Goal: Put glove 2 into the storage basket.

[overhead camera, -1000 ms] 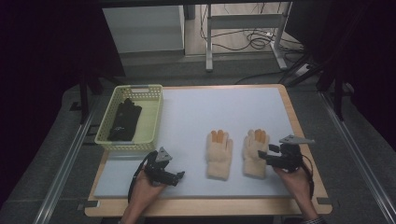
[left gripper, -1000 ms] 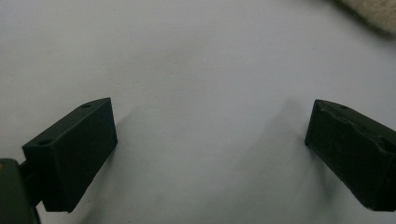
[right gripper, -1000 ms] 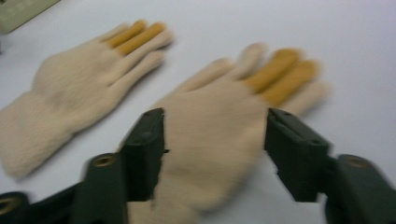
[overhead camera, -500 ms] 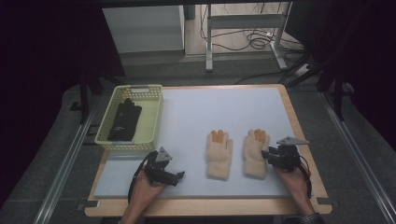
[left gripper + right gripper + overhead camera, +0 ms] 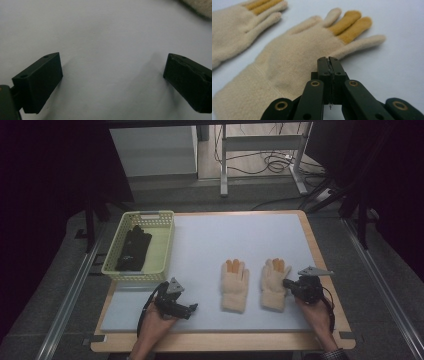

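Two cream gloves with orange middle fingers lie flat on the pale blue mat, one on the left (image 5: pixel 235 280) (image 5: pixel 232 27) and one on the right (image 5: pixel 272 277) (image 5: pixel 294 62). My right gripper (image 5: pixel 286 283) (image 5: pixel 329 60) rests at the right glove's outer edge, below the little finger. Its jaws have just been closing and now stand pressed together; no fabric shows between them. My left gripper (image 5: pixel 194 307) (image 5: pixel 112 65) lies low over bare mat at the front left, jaws wide open with nothing between them. A corner of the left glove (image 5: pixel 200 7) shows in the left gripper view.
A yellow-green basket (image 5: pixel 165 215) at the table's left holds a pair of black gloves (image 5: pixel 134 247). The wooden table edge (image 5: pixel 320 265) runs close by my right hand. Bare mat stretches behind the gloves.
The right gripper's jaws have closed at the right glove's edge, and the hand has shifted slightly. The left hand has stayed still.
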Demonstrator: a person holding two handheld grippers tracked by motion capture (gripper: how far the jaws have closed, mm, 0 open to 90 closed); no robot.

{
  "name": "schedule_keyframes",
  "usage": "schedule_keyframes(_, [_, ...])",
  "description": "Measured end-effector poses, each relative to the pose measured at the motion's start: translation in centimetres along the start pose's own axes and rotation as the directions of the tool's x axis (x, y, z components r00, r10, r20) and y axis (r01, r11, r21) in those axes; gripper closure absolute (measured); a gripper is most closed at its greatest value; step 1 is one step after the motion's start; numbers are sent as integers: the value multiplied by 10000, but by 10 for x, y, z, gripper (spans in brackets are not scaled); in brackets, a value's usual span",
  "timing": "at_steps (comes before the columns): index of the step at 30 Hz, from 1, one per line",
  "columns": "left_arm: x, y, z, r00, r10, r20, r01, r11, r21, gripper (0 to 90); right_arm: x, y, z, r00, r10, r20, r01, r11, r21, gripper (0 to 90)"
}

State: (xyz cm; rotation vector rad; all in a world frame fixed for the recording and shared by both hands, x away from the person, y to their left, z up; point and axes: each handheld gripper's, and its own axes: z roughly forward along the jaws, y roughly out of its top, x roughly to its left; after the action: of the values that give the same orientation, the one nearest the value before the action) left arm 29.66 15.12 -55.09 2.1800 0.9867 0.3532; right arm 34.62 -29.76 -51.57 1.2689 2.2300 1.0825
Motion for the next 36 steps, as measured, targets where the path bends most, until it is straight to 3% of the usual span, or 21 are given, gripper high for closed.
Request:
schedule_keyframes(15, [0,0,0,10000,0,0,0,10000,1,25,-14,19,-53,9962,-16,875,64,9985,-541,884])
schedule_keyframes(19, [0,0,0,10000,1,-5,-1,10000,4,25,-6,32,-66,9952,-286,935,341,9977,-579,883])
schedule_keyframes(21, [0,0,0,10000,2,-4,-2,10000,2,25,0,37,-65,9956,-408,848,455,9975,-543,882])
schedule_keyframes(22, [0,0,0,10000,2,-5,-2,10000,0,25,9,43,-57,9959,-568,702,600,9972,-437,881])
schedule_keyframes(26, [0,0,0,10000,-2,-5,2,10000,-1,25,20,48,-39,9970,-653,424,665,9975,-256,876])
schedule_keyframes(31, [0,0,0,10000,1,-9,-1,10000,-3,25,45,53,0,9947,-717,-743,718,9974,-24,773])
schedule_keyframes(34, [0,0,0,10000,5,-9,-5,10000,-7,25,56,56,6,9911,-1073,-788,1066,9942,-134,732])
schedule_keyframes(36, [0,0,0,10000,5,-9,-5,10000,-8,25,47,52,0,9927,-1174,-286,1172,9931,-78,739])
